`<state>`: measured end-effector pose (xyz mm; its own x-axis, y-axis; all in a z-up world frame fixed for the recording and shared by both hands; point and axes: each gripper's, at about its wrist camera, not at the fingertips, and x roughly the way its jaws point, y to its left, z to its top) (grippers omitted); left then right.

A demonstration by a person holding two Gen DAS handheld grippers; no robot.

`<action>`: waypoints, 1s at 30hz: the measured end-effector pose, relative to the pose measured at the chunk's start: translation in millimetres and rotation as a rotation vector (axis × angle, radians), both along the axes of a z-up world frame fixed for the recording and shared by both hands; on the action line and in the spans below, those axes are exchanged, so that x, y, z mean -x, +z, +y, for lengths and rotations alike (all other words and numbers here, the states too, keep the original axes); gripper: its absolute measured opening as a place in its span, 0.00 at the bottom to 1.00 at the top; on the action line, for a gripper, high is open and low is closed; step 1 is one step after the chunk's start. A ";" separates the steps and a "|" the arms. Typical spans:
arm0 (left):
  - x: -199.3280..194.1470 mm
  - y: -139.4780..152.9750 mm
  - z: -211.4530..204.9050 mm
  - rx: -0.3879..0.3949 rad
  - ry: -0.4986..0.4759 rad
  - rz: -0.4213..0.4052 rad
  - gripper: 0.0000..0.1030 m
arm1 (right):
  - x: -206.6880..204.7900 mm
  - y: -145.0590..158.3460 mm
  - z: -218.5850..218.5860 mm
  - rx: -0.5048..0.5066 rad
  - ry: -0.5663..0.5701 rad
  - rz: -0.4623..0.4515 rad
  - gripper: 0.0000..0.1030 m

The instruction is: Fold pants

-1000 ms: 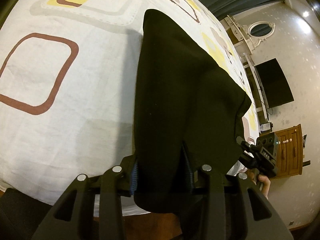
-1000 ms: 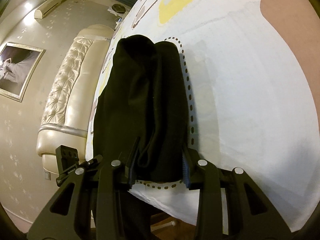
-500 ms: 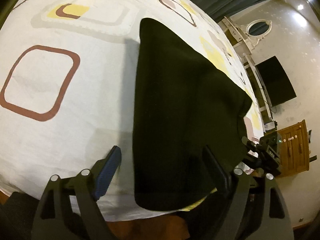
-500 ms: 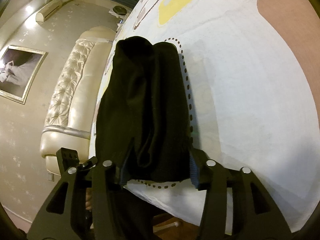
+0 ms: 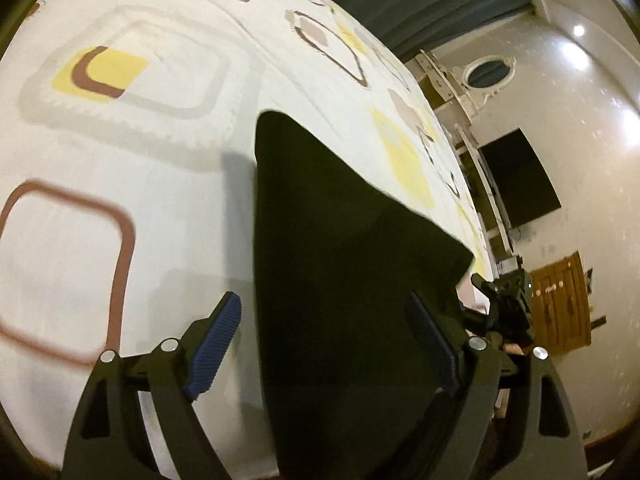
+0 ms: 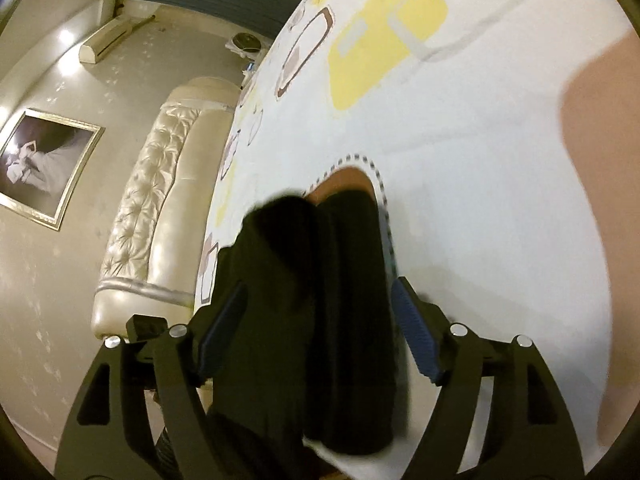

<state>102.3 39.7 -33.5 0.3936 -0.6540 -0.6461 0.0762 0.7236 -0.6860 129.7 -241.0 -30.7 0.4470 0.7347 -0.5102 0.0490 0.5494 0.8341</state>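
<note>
A: Black pants (image 5: pixel 340 264) lie on a bed's patterned sheet (image 5: pixel 168 208), reaching from the near edge toward twelve o'clock in the left wrist view, their near end draped over the side.

B: And the grippers?

A: The left gripper (image 5: pixel 324 344) stands wide, blue pads clear of the cloth at either side, gripping nothing. The right gripper (image 6: pixel 316 332) is opening, the bunched end of the pants (image 6: pixel 316 280) between its jaws but not pinched.

B: How will the cloth behave?

A: Likely soft and light, limp enough to sag and slide off the edge. A firm pinch on both corners of one end, at five and seven o'clock, looks the surest hold.
</note>
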 end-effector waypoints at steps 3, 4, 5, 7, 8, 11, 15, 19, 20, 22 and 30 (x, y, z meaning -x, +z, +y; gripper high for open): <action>-25.3 -11.9 -2.0 0.026 0.010 0.022 0.81 | -22.1 -7.3 6.6 0.014 0.015 0.018 0.73; -32.9 -16.1 -2.9 0.037 0.007 0.029 0.81 | -26.2 -8.9 7.7 0.015 0.020 0.018 0.73; -39.9 -20.1 -4.4 0.043 0.005 0.038 0.81 | -31.6 -10.2 10.6 0.014 0.028 0.018 0.74; -48.1 -24.2 -4.9 0.049 0.003 0.047 0.81 | -40.3 -12.5 14.1 0.006 0.039 0.013 0.74; -52.0 -26.7 -6.6 0.052 -0.005 0.050 0.80 | -42.5 -12.4 16.8 -0.002 0.046 0.012 0.74; -55.4 -28.7 -11.8 0.022 -0.022 0.043 0.58 | -46.8 -15.0 21.3 0.025 0.073 0.010 0.55; -56.0 -29.8 -16.9 -0.048 -0.052 0.034 0.39 | -47.0 -22.7 18.1 0.043 0.091 0.019 0.38; -52.0 -21.9 -23.1 -0.132 -0.068 -0.014 0.31 | -41.9 -19.2 18.3 0.050 0.084 0.003 0.30; -53.0 -20.5 -24.9 -0.150 -0.070 -0.022 0.30 | -40.7 -17.2 19.1 0.055 0.080 -0.007 0.29; -50.1 -16.0 -26.3 -0.187 -0.069 -0.036 0.28 | -38.0 -14.4 19.7 0.061 0.074 -0.023 0.27; -54.7 3.8 -34.8 -0.307 -0.073 -0.116 0.24 | -40.5 3.4 24.5 0.072 0.069 -0.082 0.25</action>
